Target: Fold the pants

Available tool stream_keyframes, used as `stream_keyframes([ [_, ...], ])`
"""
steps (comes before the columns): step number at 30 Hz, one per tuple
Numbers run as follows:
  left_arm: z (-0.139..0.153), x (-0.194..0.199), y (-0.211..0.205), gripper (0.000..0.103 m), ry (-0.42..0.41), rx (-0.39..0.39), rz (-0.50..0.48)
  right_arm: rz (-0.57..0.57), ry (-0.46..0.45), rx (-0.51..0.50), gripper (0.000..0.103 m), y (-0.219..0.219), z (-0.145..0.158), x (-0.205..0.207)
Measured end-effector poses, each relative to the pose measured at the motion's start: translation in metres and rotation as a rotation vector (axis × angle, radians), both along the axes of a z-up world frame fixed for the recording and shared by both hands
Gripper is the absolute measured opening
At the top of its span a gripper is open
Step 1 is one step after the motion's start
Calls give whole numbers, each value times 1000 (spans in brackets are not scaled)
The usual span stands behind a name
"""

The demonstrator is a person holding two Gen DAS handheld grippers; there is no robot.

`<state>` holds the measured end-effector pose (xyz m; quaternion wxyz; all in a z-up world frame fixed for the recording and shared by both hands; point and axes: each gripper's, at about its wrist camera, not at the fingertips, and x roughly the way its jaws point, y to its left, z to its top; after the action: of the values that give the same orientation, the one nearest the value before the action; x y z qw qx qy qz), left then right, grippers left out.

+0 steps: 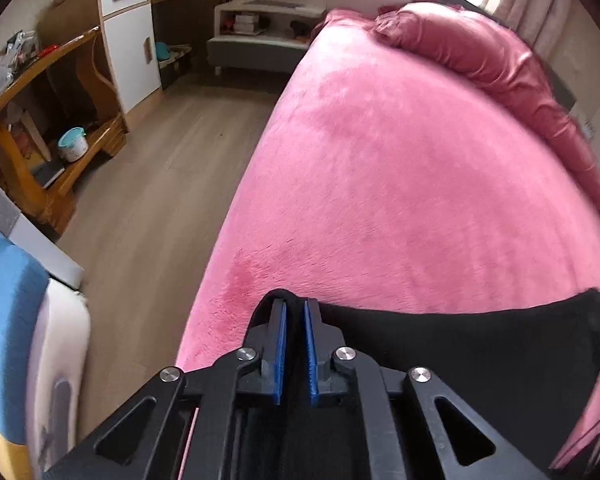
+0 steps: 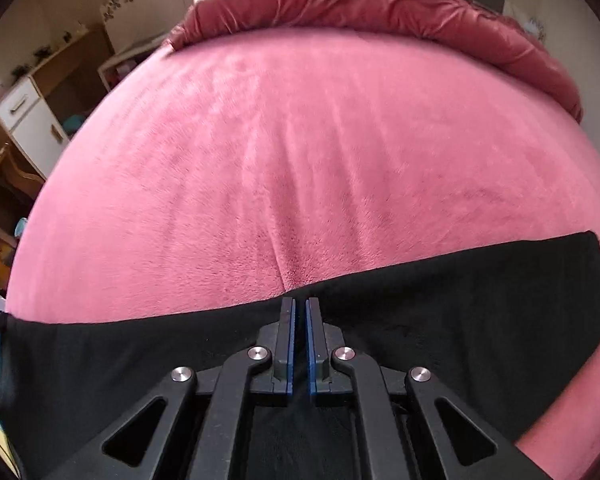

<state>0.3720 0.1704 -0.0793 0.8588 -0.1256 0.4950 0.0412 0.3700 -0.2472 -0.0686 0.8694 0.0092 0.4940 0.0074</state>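
Black pants (image 1: 460, 352) lie spread along the near edge of a pink plush bed cover (image 1: 380, 180). My left gripper (image 1: 295, 304) is at the pants' left end, near the bed's left edge. Its blue pads stand almost together, with black cloth bunched around the tips. In the right wrist view the pants (image 2: 460, 300) run as a dark band across the cover (image 2: 300, 140). My right gripper (image 2: 301, 304) is at the far edge of that band, pads pressed close on the cloth. The cover puckers just beyond its tips.
A rumpled dark pink duvet (image 1: 480, 52) lies along the head of the bed. Left of the bed is a wooden floor (image 1: 160, 200), with a white cabinet (image 1: 130, 48), a wooden desk (image 1: 52, 92) and a low shelf (image 1: 260, 28). A blue and white object (image 1: 12, 320) stands close at the left.
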Motion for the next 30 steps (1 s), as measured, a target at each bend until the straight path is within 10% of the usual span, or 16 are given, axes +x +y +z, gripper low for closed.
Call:
stream_keyframes([
  [13,55,-64,-18,5,-188,-72,-124,25,-35,60,5,-7,33,-58],
  [17,62,-69,-16,5,-213,-78,-136,-9,-13,66,60,-2,17,-37],
  [18,64,-70,-15,5,-222,-78,-144,-25,-12,63,61,-2,13,-30],
  [23,73,-78,-14,5,-271,-96,-181,-89,73,13,58,0,-21,9],
  [28,84,-84,-15,5,-307,-121,-189,-38,91,-40,5,7,-36,19],
  [30,88,-87,-15,4,-314,-126,-188,-38,50,-26,5,5,-24,14],
])
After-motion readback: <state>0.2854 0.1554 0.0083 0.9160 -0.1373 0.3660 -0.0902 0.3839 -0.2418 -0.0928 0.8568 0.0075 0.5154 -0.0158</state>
